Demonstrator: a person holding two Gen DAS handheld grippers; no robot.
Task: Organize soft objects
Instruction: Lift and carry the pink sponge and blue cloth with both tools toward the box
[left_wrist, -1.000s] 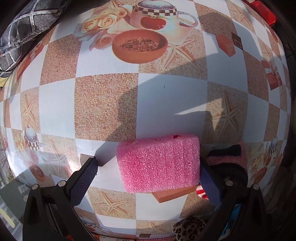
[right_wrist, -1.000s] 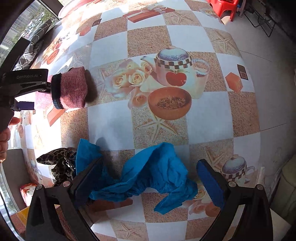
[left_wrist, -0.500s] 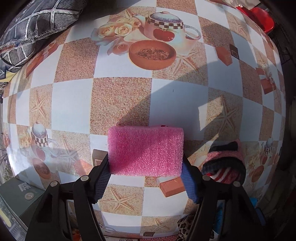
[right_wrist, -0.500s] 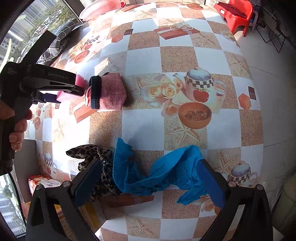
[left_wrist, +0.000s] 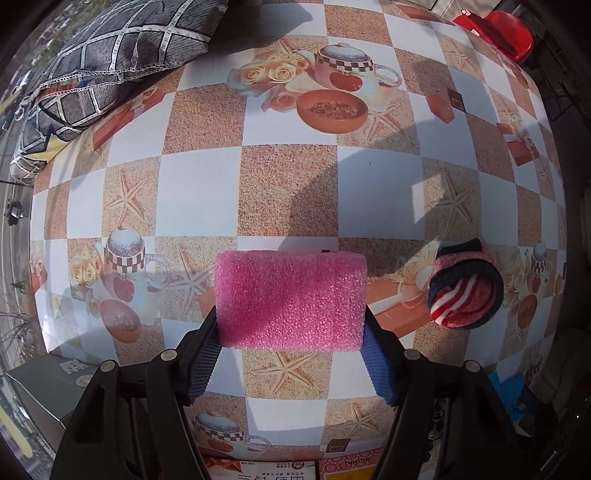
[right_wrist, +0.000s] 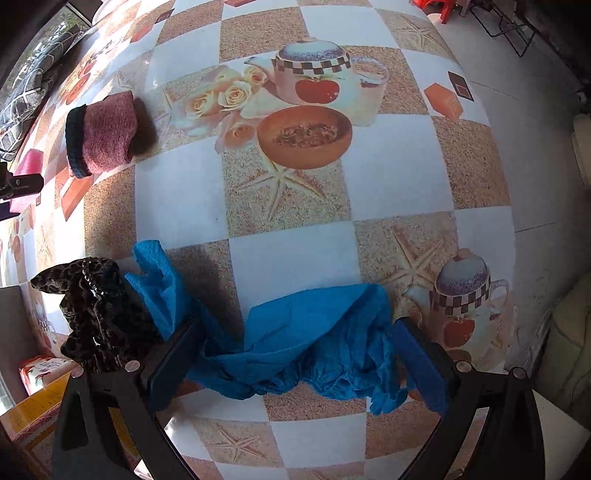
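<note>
Pink foam block (left_wrist: 291, 300) sits pinched between the left gripper (left_wrist: 291, 354) pads near the table's (left_wrist: 199, 192) front edge, gripped for moving; right gripper (right_wrist: 295, 354) spreads wide around the blue cloth (right_wrist: 295, 332), seemingly poised to gather it; farther off, a rolled sock (left_wrist: 465, 282) rests alone.

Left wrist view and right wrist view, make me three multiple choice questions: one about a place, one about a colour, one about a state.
1. Beside the pink sponge, on its right, lies:
A. a rolled sock
B. a pillow
C. a red chair

2. The cloth between the right gripper's fingers is:
A. pink
B. blue
C. leopard print

3. The left gripper is:
A. wide open
B. shut on the sponge
C. out of view

Answers: 1 A, sock sits right of sponge. 2 B, blue crumpled fabric. 3 B, both pads press the sponge's sides.
</note>
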